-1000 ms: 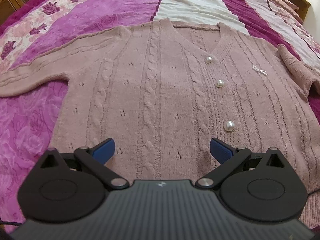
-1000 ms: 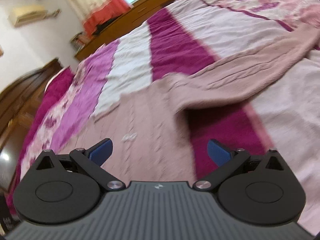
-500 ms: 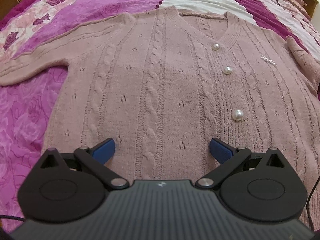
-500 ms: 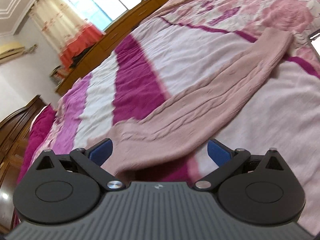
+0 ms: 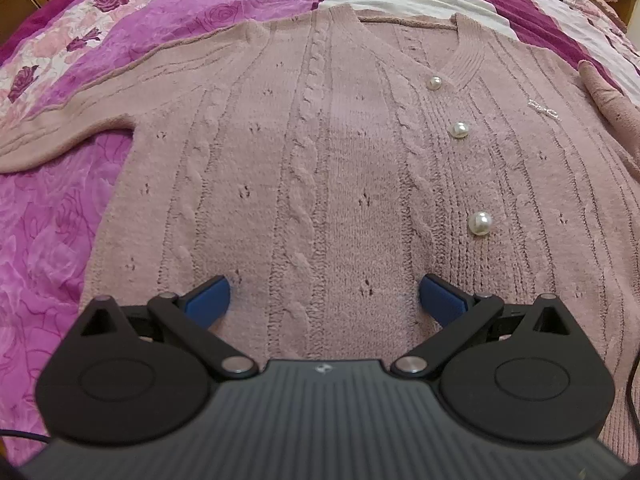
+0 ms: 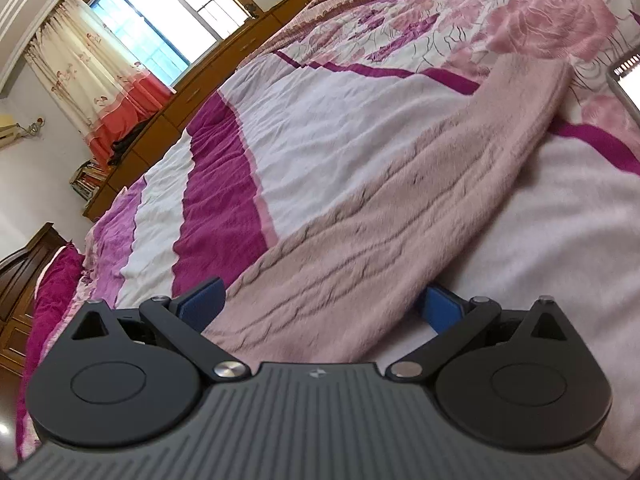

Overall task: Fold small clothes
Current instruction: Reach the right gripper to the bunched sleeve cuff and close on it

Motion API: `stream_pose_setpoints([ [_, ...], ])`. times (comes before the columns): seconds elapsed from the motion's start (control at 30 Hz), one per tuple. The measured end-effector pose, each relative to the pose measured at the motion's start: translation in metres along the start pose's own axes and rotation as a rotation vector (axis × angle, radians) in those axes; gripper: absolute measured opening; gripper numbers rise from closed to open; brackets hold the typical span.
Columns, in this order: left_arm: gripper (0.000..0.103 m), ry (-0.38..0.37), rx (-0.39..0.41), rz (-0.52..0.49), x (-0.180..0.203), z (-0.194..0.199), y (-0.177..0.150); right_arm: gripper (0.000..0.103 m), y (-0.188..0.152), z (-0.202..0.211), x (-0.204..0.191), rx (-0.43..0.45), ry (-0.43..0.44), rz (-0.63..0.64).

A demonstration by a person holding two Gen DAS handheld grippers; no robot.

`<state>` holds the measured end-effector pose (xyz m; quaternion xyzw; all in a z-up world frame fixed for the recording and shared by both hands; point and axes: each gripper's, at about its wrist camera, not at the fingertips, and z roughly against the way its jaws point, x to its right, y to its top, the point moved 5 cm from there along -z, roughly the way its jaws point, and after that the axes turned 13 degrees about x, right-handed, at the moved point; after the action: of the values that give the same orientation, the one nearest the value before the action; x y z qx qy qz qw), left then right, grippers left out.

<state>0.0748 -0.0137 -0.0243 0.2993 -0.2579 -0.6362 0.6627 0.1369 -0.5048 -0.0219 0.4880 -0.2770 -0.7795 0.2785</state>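
Observation:
A dusty pink cable-knit cardigan [image 5: 320,152] with pearl buttons [image 5: 480,223] lies flat, front up, on the bed. My left gripper [image 5: 324,300] hovers open just over its lower body, blue pads spread wide. One sleeve [image 5: 60,128] stretches out to the left. In the right wrist view the other sleeve [image 6: 400,220] runs away diagonally to its cuff [image 6: 536,76]. My right gripper [image 6: 322,304] is open low over the near end of that sleeve, the knit lying between its blue fingers [image 6: 202,300].
The bedspread [image 5: 52,240] is magenta, white and pink with rose prints. Wooden cabinets [image 6: 168,128] and a curtained window [image 6: 152,32] line the far wall. A light-coloured device edge [image 6: 626,80] shows at the right. A black cable [image 5: 632,392] hangs by the left gripper.
The left gripper moved forward and lower over the cardigan body. The right gripper swung right and dropped onto the sleeve, which now lies between its open fingers.

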Motion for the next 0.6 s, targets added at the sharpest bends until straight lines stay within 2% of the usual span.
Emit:
stream_pose_setpoints([
  [0.23,0.103,0.009,-0.003,-0.005,0.001,-0.002,0.0,0.103,0.011,-0.016,0.004,0.024,-0.004,-0.032],
  [0.33,0.103,0.012,-0.004,-0.009,0.002,-0.002,0.0,0.092,0.014,-0.019,0.005,0.043,-0.006,-0.037],
  [0.43,0.103,0.011,-0.002,-0.01,0.001,-0.002,-0.001,0.075,0.015,-0.02,0.008,0.052,-0.022,-0.039],
  [0.5,0.103,0.01,0.001,-0.011,0.001,-0.002,-0.002,0.057,0.016,-0.02,0.011,0.052,-0.028,-0.042],
  [0.53,0.103,0.01,0.001,-0.011,0.001,-0.001,-0.002,0.052,0.017,-0.02,0.012,0.049,-0.029,-0.044],
  [0.6,0.103,0.01,0.002,-0.012,0.001,-0.001,-0.002,0.03,0.018,-0.019,0.014,0.039,-0.028,-0.055],
])
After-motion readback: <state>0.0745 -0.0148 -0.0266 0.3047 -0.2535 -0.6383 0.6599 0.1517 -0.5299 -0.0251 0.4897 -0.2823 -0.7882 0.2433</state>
